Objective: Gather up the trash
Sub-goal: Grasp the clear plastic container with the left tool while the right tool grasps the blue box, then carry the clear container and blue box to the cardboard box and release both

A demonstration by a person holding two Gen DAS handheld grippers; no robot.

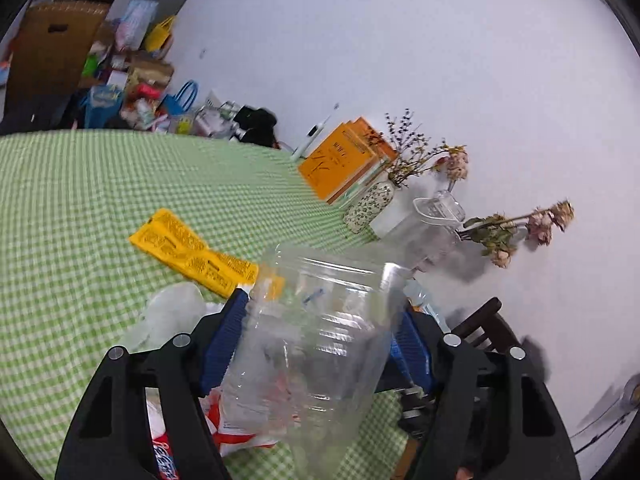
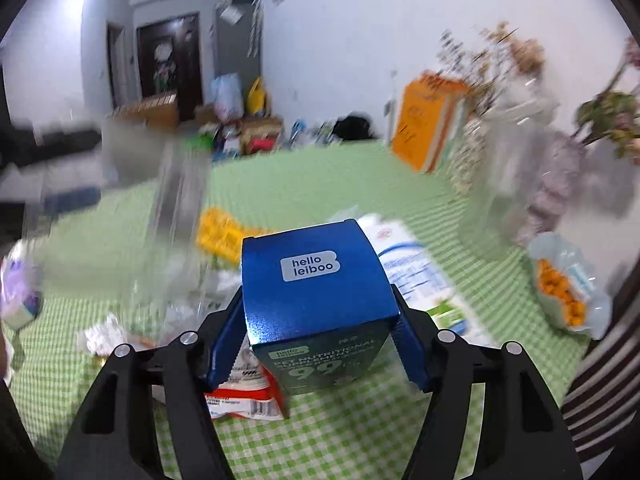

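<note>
Both hands are loaded. My left hand-held gripper (image 1: 320,344) is clamped on a clear plastic container (image 1: 316,332), blue pads pressing its two sides, and it hangs above the near part of the worktop (image 1: 80,184) with its open mouth tipped away from me. My right hand-held gripper (image 2: 316,344) grips a blue box (image 2: 316,280) squarely by its side walls, top face toward the camera, also off the green checked cloth.

As I read it, the job now is to carry both pieces off to wherever the trash goes; no bin shows in either view, so I can't say which way that is. The container is thin and slick, so I want a steady squeeze and no sudden wrist roll, or it may buckle and pop out. The box is stiffer; keeping it level should be enough.

Plenty is left below: a yellow packet (image 1: 192,252) toward the middle of the worktop, a red and white wrapper (image 2: 244,396) under the box near the front edge, and a white wrapper (image 2: 416,276) just beyond it. The open bag of orange snacks (image 2: 568,284) by the right edge may not be trash at all.

Along the far edge stand vases of dried flowers (image 1: 404,168) and orange books (image 1: 344,160). I should swing my loads well clear of those.
</note>
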